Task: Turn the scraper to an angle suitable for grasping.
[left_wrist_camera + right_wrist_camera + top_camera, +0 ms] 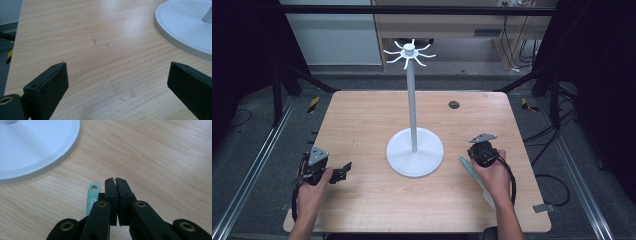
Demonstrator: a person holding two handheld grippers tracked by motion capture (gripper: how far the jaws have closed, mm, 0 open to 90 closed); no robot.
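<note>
A pale wood-grain desk (362, 125) with rounded corners carries a white stand (414, 150): a round, flat base, a thin upright pole and a crown of curved hooks at the top. The base is cut off by the frame edge in both gripper views. A small dark round plug (454, 104) sits in the desk behind the stand, to its right.

Left of the stand, the left gripper (339, 172) is held low over the desk near the front edge, its black jaws standing wide apart with bare wood between them.

Right of the stand, the right gripper (116, 180) has its jaws pressed together with nothing seen between them.

A slim mint-green tool (476, 181) lies flat on the desk just right of the base, its long axis running from near the base toward the front right corner. Its end with a hanging hole (94, 187) points toward the base. The hand and gripper cover its middle, and its working end is too small to make out.
</note>
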